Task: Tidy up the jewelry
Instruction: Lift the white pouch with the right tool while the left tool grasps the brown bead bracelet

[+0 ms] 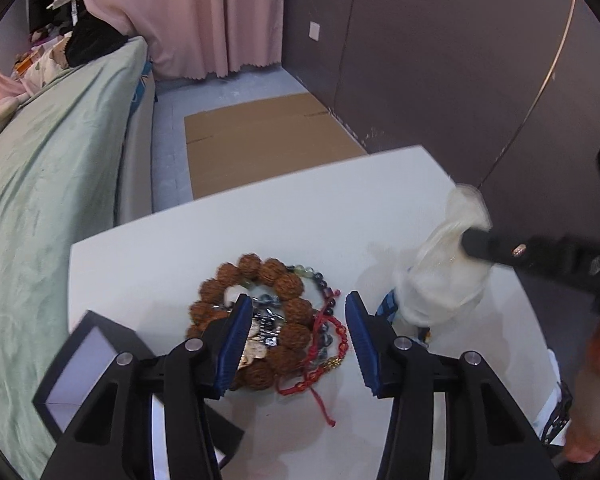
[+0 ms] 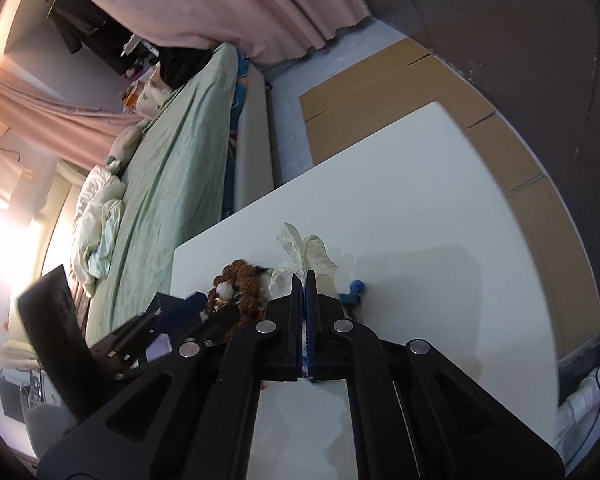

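A pile of jewelry lies on the white table [image 1: 260, 220]: a bracelet of big brown beads [image 1: 274, 270], a red cord bracelet [image 1: 332, 330], a string of dark beads [image 1: 325, 285] and a silvery piece [image 1: 268, 326]. My left gripper [image 1: 297, 300] hovers open over the pile, its blue pads on either side of it. My right gripper [image 2: 305, 276] is shut on a sheer white pouch [image 2: 308, 250] and holds it just right of the pile. In the left wrist view, the pouch [image 1: 440, 276] hangs from the right gripper's finger [image 1: 476, 246]. A blue patterned item [image 1: 388, 306] shows below it.
A black-framed box with a pale inside [image 1: 88, 356] sits at the table's left front corner. A bed with a green sheet [image 1: 40, 200] runs along the left. Flat cardboard [image 1: 260, 144] lies on the floor beyond the table. A hand [image 1: 596, 380] is at the right edge.
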The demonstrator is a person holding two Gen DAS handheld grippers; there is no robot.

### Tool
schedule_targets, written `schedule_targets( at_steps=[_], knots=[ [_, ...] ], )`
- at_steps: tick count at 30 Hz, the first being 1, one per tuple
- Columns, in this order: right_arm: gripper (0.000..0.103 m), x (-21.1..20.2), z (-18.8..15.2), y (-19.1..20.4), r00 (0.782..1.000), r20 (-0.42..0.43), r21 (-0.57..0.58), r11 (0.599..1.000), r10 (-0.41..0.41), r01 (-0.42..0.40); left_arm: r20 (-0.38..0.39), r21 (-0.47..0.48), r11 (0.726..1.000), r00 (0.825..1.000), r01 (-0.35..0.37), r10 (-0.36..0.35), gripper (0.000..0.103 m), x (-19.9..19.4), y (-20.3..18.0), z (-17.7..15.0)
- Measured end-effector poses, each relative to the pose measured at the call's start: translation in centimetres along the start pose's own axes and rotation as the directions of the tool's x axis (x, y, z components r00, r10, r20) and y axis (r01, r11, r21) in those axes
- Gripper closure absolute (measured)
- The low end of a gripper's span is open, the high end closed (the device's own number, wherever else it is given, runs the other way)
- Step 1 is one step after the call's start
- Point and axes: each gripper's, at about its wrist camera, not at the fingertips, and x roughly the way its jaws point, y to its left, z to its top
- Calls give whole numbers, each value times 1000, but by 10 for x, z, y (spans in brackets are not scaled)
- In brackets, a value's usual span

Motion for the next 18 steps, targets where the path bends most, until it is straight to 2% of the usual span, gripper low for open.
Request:
schedule_targets(
  at_steps=[9,11,12,13,18],
  knots=[
    [100,-3,1,3,1000,5,-13,1000,4,-4,-77,10,998,995,-60,61,68,36,-6,-4],
    [100,-2,0,7,1000,4,-24,1000,11,-11,-70,7,998,995,-65,65,73,37,-6,-3],
    [100,-2,0,8,1000,4,-29,1000,13,-13,-70,-1,999,996,-53,53,82,37,-6,-3],
    [100,-2,0,9,1000,5,-35,999,15,-15,-68,-10,998,996,-57,57,86,36,-5,-2],
    [100,-1,-1,16,1000,5,-71,997,15,-14,-24,-23,998,998,-56,55,87,17,-1,3]
  ],
)
